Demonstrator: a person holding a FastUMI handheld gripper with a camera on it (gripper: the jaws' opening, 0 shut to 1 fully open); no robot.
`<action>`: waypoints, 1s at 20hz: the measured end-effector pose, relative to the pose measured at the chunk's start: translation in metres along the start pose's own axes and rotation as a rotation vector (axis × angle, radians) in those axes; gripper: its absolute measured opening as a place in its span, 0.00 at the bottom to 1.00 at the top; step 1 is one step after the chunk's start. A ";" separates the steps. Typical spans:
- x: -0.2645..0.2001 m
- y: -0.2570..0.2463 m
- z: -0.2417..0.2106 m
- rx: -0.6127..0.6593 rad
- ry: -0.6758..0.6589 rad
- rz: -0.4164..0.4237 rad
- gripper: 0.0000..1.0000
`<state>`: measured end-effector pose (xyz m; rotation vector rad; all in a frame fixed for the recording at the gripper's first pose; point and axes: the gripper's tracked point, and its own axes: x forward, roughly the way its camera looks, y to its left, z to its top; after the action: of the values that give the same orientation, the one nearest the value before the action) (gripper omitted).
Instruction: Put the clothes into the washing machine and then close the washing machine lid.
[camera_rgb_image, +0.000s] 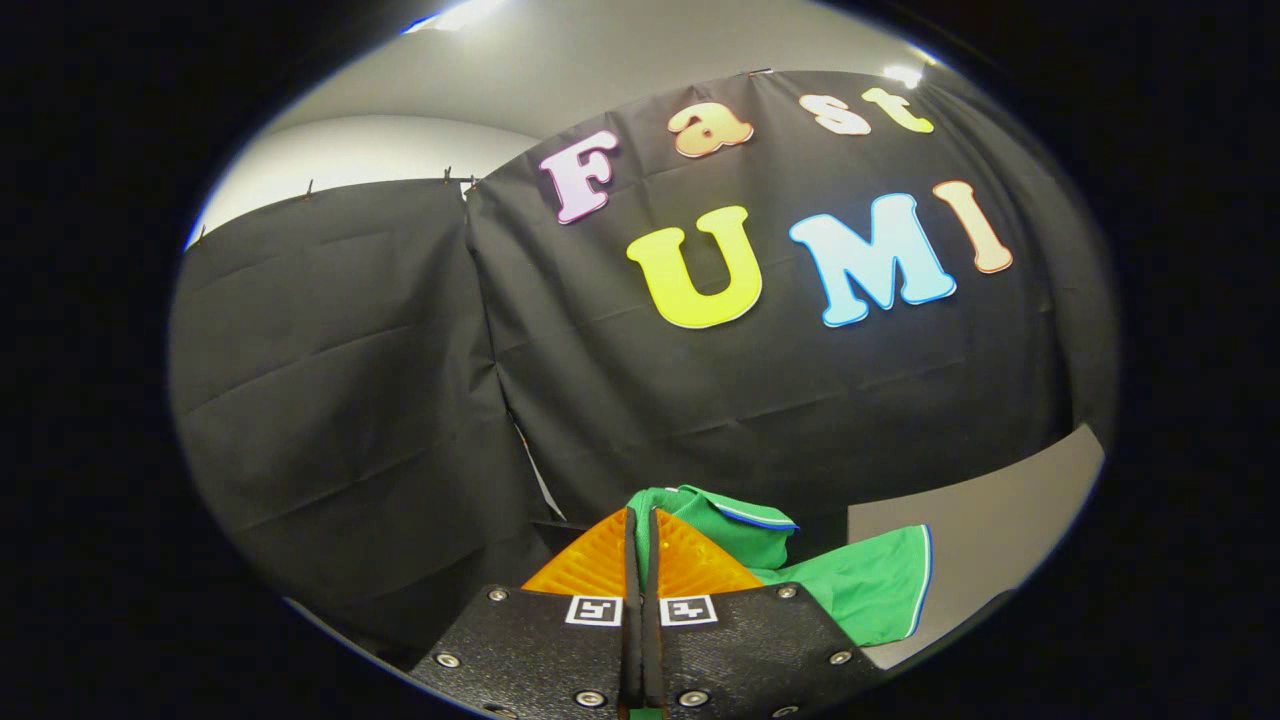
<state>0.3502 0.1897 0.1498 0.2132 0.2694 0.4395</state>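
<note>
A green garment (800, 570) with a thin blue and white trim hangs from my gripper (640, 530), bunched at the fingertips and spreading out to the right of the fingers. Both fingers are pressed together on a fold of the cloth, with green showing in the narrow slit between them. The garment is lifted up in front of the booth's black cloth wall. Part of the cloth is hidden behind the fingers.
Black cloth walls (400, 380) stand close ahead and to the left, meeting at a seam. A pale grey surface (980, 520) shows beyond the garment on the right. A white ceiling (560, 70) with lights is above.
</note>
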 end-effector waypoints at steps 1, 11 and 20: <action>0.003 0.010 -0.005 0.000 0.005 0.011 0.00; 0.043 0.077 -0.066 -0.025 0.090 0.060 0.00; 0.083 0.066 -0.160 -0.061 0.221 -0.024 0.00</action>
<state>0.3485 0.3082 -0.0008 0.1013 0.4739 0.4469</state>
